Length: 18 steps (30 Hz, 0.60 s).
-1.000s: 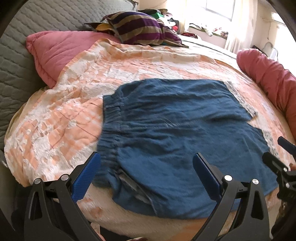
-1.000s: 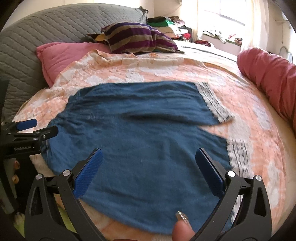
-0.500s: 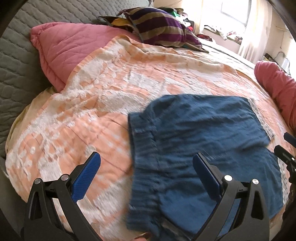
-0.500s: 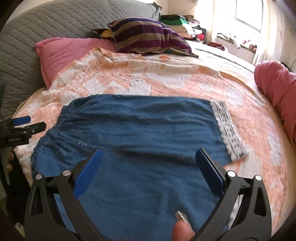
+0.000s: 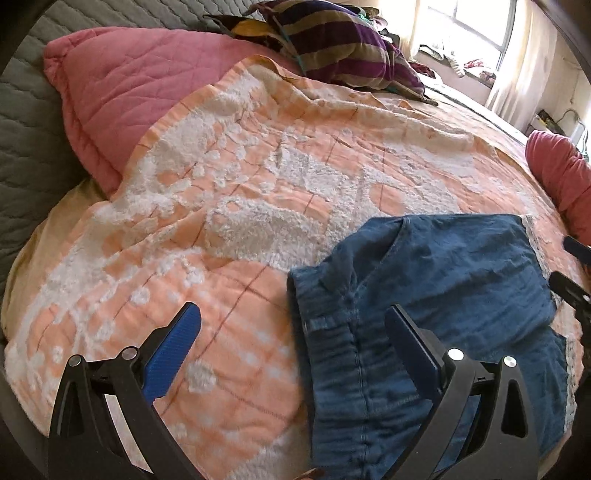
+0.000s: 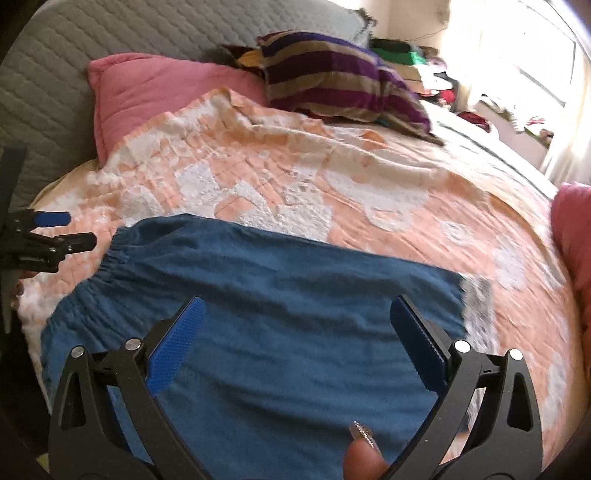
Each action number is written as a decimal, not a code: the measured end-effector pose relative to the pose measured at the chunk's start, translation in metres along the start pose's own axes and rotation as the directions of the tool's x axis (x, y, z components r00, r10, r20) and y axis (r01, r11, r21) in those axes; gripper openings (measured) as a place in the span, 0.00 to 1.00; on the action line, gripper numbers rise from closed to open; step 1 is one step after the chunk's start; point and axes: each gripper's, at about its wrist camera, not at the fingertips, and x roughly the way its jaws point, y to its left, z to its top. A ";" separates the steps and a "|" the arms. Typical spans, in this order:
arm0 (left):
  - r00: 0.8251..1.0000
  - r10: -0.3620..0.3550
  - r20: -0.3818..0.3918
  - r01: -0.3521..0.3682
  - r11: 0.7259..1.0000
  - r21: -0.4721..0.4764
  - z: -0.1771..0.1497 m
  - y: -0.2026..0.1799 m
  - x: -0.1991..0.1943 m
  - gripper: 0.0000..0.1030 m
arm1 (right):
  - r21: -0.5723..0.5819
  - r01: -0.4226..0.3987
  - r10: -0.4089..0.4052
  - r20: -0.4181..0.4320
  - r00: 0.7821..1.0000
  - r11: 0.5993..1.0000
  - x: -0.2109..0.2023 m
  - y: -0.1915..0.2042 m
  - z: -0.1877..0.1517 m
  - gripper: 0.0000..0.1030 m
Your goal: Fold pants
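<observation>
Blue pants (image 5: 436,314) with an elastic waistband and a white patterned hem lie flat on the orange and white bedspread (image 5: 240,192). In the left wrist view they fill the lower right, waistband toward me. My left gripper (image 5: 291,332) is open and empty, its right finger over the waistband. In the right wrist view the pants (image 6: 280,317) spread across the lower half. My right gripper (image 6: 295,325) is open and empty above the cloth. The left gripper (image 6: 55,236) shows at the left edge there.
A pink pillow (image 5: 140,85) and a striped pillow (image 5: 343,44) lie at the head by the grey quilted headboard (image 6: 147,33). A pink bolster (image 5: 561,177) lies at the right. A window (image 6: 535,48) is behind.
Both grippers have shifted left and forward over the bed. The pants now sit lower and further right in the left wrist view. Both grippers stay open.
</observation>
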 end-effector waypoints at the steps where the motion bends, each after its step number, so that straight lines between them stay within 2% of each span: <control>1: 1.000 0.002 -0.007 -0.002 1.000 -0.001 0.002 0.001 0.003 0.96 | -0.003 -0.003 0.003 -0.010 1.000 1.000 0.008 -0.002 0.004 0.92; 6: 0.999 0.006 -0.035 -0.006 1.000 0.019 0.007 0.003 0.023 0.96 | -0.072 0.041 -0.043 -0.035 0.998 0.997 0.040 -0.002 0.016 0.92; 10: 1.000 -0.011 -0.023 0.012 1.000 0.018 0.012 0.003 0.033 0.96 | -0.096 0.001 -0.009 -0.076 0.997 0.995 0.066 -0.006 0.028 0.92; 14: 0.998 -0.003 -0.057 0.007 0.998 0.066 0.016 -0.002 0.049 0.96 | -0.161 -0.002 -0.012 -0.089 0.996 0.987 0.083 -0.001 0.038 0.92; 18: 0.998 0.003 -0.058 0.002 0.995 0.097 0.021 -0.006 0.063 0.93 | -0.214 -0.016 -0.006 -0.104 0.995 0.977 0.100 0.003 0.047 0.92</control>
